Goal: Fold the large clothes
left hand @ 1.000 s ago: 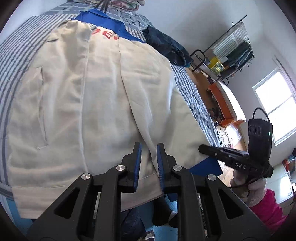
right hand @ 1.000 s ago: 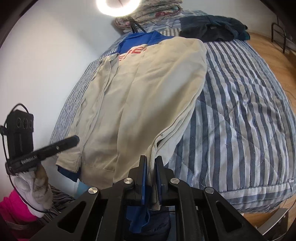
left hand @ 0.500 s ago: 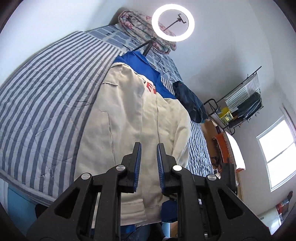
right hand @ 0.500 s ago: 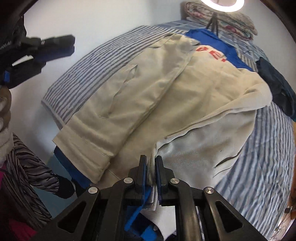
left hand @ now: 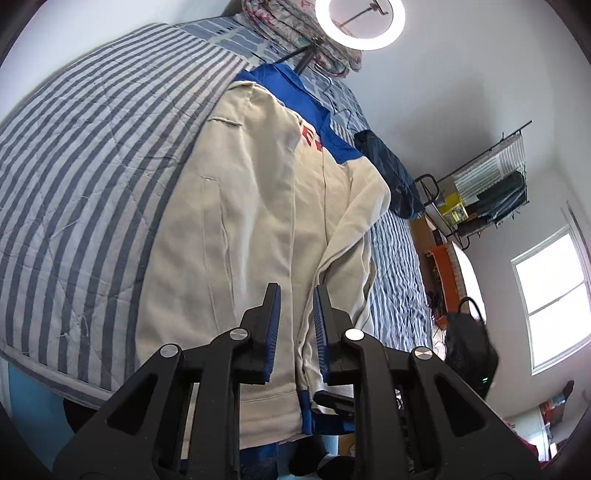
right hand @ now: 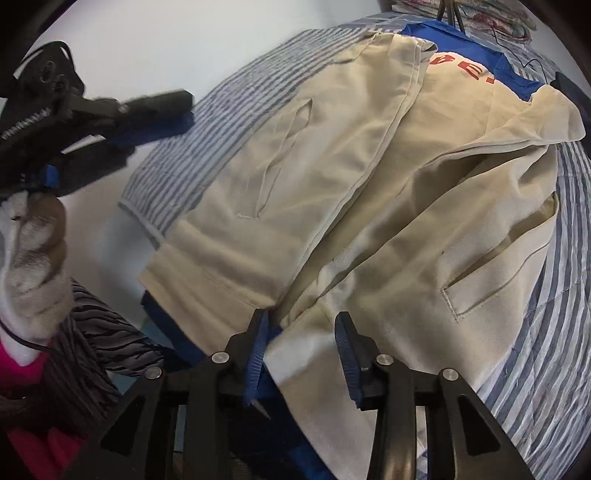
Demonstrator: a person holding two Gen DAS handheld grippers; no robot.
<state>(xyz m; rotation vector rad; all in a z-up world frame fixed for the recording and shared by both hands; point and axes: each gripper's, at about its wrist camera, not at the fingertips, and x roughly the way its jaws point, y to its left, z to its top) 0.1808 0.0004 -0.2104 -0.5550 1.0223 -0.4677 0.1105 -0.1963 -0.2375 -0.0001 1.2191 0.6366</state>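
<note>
A cream jacket (left hand: 258, 206) with a blue yoke and red letters lies flat on the striped bed (left hand: 92, 166), both front panels folded in over the middle. My left gripper (left hand: 296, 291) hovers above the hem end; its jaws are opening slightly with nothing between them. The right wrist view shows the same jacket (right hand: 424, 184). My right gripper (right hand: 301, 317) is over the hem, its jaws opening and the pads clear of the cloth beneath. The left gripper (right hand: 190, 110) also appears at upper left there, held by a gloved hand (right hand: 33, 258).
A ring light (left hand: 360, 24) and a folded quilt (left hand: 295, 40) stand at the bed's far end. A dark garment (left hand: 388, 177) lies beside the jacket. A clothes rack (left hand: 491, 192) and window (left hand: 554, 295) are at the right. The bed's near edge (left hand: 55, 373) drops off below.
The right gripper carried the jacket's front edge across, then opened and let it go; that panel now lies folded over the body. The left gripper swung back toward the hem.
</note>
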